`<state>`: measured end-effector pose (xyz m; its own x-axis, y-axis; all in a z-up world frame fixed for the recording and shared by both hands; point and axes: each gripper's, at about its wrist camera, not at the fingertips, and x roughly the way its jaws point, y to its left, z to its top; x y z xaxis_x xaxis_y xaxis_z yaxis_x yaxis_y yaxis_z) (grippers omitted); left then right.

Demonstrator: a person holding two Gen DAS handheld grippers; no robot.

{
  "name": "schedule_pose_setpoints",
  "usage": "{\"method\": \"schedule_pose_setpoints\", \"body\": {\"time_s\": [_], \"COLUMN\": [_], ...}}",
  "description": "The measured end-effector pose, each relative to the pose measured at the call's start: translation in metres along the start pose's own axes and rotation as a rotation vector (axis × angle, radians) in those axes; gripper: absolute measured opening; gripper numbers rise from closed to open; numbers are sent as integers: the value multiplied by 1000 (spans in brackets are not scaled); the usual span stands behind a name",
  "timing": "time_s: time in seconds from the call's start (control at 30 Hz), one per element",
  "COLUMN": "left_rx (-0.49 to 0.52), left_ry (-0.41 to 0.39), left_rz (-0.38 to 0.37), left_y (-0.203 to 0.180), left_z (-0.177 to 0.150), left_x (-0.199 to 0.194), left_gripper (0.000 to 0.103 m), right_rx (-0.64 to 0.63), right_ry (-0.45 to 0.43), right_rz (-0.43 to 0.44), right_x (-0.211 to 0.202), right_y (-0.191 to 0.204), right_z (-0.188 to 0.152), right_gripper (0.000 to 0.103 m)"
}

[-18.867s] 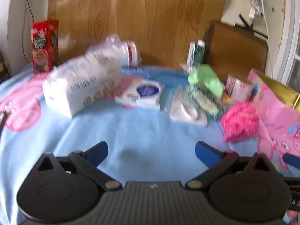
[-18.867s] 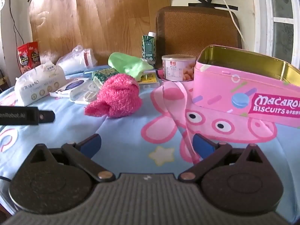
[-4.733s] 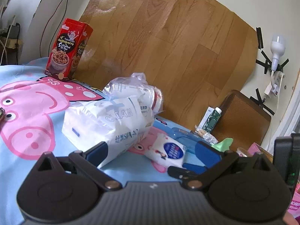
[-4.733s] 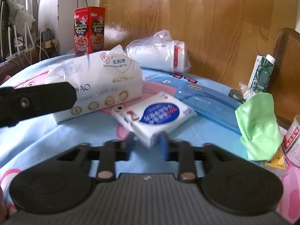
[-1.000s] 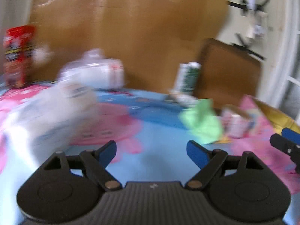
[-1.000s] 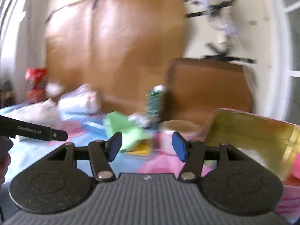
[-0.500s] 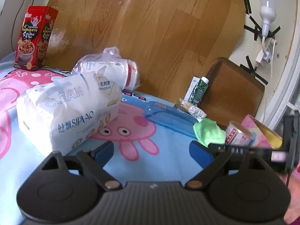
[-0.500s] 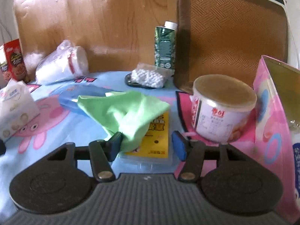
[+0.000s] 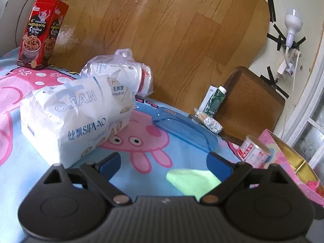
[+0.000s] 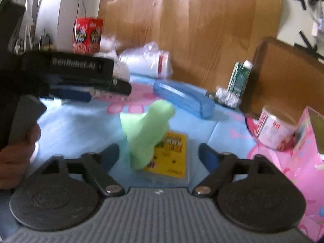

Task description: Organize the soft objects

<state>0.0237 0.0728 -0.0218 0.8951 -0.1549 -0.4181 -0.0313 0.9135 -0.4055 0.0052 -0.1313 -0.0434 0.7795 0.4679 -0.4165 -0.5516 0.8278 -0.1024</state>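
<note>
A light green cloth [image 10: 149,129] stands in a crumpled peak on a yellow pack [image 10: 174,151]. It sits between the jaws of my right gripper [image 10: 160,156], which are opening, and the pads do not press it. In the left wrist view the green cloth [image 9: 192,182] lies low by the right finger of my left gripper [image 9: 165,162]. That gripper's jaws are opening too, with nothing pressed. A white tissue pack [image 9: 77,117] lies just ahead on the left. My left gripper [image 10: 81,77] shows at the left of the right wrist view, held by a hand [image 10: 16,151].
A bag of paper cups [image 9: 121,75] and a red snack box [image 9: 40,34] stand behind the tissue pack. A blue case [image 9: 182,127], a green carton [image 9: 214,101], a can [image 9: 255,151] and an open pink tin [image 9: 293,168] sit to the right, before a brown chair back [image 9: 249,105].
My right gripper's jaws have spread wider and it has swung left; the green cloth now stands in a peak between them. The left jaws opened slightly, and the cloth now lies close under them.
</note>
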Motion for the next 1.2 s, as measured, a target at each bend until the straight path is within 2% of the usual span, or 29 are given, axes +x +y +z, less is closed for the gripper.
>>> {"method": "schedule_pose_setpoints", "body": {"time_s": [0.13, 0.17, 0.2, 0.23, 0.27, 0.33, 0.4, 0.47, 0.57, 0.63, 0.77, 0.8, 0.9, 1.2], "left_rx": [20, 25, 30, 36, 43, 57, 74, 86, 87, 83, 115, 121, 129, 140], "left_ry": [1, -1, -6, -10, -12, -6, 7, 25, 68, 111, 117, 117, 121, 128], "left_rz": [-10, -13, -16, -18, -20, -18, 4, 30, 86, 129, 166, 172, 182, 188], "left_y": [-4, -5, -6, -7, -8, -10, -13, -15, -15, -14, -19, -20, -21, -23], "left_z": [-2, -2, -2, -3, -4, -5, -6, -6, -5, -5, -8, -8, -9, -8], "left_x": [-1, -2, -3, -4, -6, -6, -4, 0, 9, 18, 19, 19, 20, 22], "left_gripper": [97, 97, 97, 97, 97, 96, 95, 95, 95, 95, 95, 95, 96, 98], "right_rx": [-59, -84, -109, -128, -148, -161, -122, -13, 106, 145, 171, 160, 119, 125], "right_ry": [-25, -30, -33, -23, -5, -12, 5, 50, 66, 69, 69, 65, 52, 52], "right_rz": [3, 9, 10, 9, 14, 33, 95, 206, 348, 352, 342, 337, 308, 303], "right_x": [1, 1, 3, 7, 10, 8, 5, 4, 0, 0, 2, 0, -5, -5], "right_y": [6, 9, 13, 15, 18, 22, 19, 9, -8, -16, -17, -14, -4, -10], "right_z": [2, 3, 4, 5, 5, 5, 4, 2, -2, -2, -2, -2, -3, -4], "right_gripper": [87, 79, 55, 41, 14, 12, 10, 10, 11, 12, 16, 21, 57, 57]}}
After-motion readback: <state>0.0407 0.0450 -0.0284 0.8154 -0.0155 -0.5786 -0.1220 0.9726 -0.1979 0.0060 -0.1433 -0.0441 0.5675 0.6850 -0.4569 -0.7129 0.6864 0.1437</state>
